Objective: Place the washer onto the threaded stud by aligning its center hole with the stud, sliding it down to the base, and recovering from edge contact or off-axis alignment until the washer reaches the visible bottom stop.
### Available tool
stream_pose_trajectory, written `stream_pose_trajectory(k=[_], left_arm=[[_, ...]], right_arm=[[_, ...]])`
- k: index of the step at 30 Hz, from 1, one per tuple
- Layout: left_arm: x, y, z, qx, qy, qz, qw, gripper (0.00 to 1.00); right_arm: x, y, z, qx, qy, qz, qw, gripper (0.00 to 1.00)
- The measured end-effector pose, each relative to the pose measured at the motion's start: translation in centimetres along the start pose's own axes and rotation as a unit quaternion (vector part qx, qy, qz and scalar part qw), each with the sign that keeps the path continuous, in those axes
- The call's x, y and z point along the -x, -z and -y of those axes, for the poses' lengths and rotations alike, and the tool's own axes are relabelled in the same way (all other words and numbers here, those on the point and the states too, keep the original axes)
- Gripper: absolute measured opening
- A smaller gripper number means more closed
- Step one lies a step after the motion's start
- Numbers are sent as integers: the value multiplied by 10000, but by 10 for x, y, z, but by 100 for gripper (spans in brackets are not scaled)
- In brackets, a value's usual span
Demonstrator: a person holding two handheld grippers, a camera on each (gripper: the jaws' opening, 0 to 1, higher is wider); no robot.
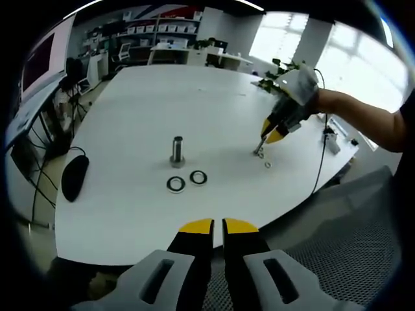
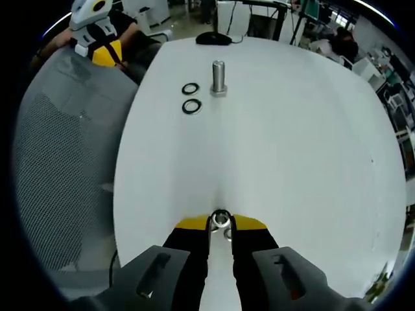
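A steel threaded stud [image 1: 177,150] stands upright on the white table [image 1: 130,214], with two dark-ringed washers [image 1: 176,184] [image 1: 198,177] lying flat just in front of it. My right gripper [image 1: 262,148] reaches in from the right, tip down at the tabletop, with a small washer [image 1: 268,164] lying beside it. In the right gripper view, my right gripper [image 2: 220,223] is shut on a metal washer [image 2: 220,218] held on edge between the yellow tips. The stud [image 2: 218,76] and both washers [image 2: 190,88] [image 2: 192,105] lie far ahead. My left gripper [image 1: 217,227] hovers shut and empty over the near table edge.
A black mouse [image 1: 73,176] with its cable lies at the table's left edge. A grey mesh chair [image 2: 58,162] stands beside the table, and the left gripper [image 2: 97,39] hangs over it. Plants and a small device [image 1: 332,141] sit at the table's far right.
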State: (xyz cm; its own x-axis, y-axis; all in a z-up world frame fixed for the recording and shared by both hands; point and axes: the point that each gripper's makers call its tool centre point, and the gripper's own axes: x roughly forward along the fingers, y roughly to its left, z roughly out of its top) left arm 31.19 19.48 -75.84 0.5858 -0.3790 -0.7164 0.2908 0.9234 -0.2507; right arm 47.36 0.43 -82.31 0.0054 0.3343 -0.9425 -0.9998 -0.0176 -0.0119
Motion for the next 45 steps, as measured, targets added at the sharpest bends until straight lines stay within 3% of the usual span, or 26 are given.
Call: stream_pose_trajectory(k=[11, 25, 32, 35, 40, 45], left_arm=[[0, 1, -1, 28, -12, -39, 10000, 3], [0, 1, -2, 74, -26, -26, 10000, 3], [0, 1, -2, 62, -27, -38, 10000, 2], [0, -7, -4, 118, -12, 32, 9999, 2], [-1, 6, 1, 2, 38, -125, 9999, 2], [0, 2, -1, 79, 28, -38, 10000, 1]], right_arm=[[-17, 4, -2, 198, -43, -234, 9995, 13], [-38, 10, -4, 38, -164, -228, 9996, 13], [-33, 13, 0, -107, -26, -137, 9998, 19], [-30, 21, -2, -293, -104, -128, 9994, 19], [-24, 31, 0, -470, -87, -144, 9988, 18], [-25, 33, -6, -400, -186, -176, 9989, 18]])
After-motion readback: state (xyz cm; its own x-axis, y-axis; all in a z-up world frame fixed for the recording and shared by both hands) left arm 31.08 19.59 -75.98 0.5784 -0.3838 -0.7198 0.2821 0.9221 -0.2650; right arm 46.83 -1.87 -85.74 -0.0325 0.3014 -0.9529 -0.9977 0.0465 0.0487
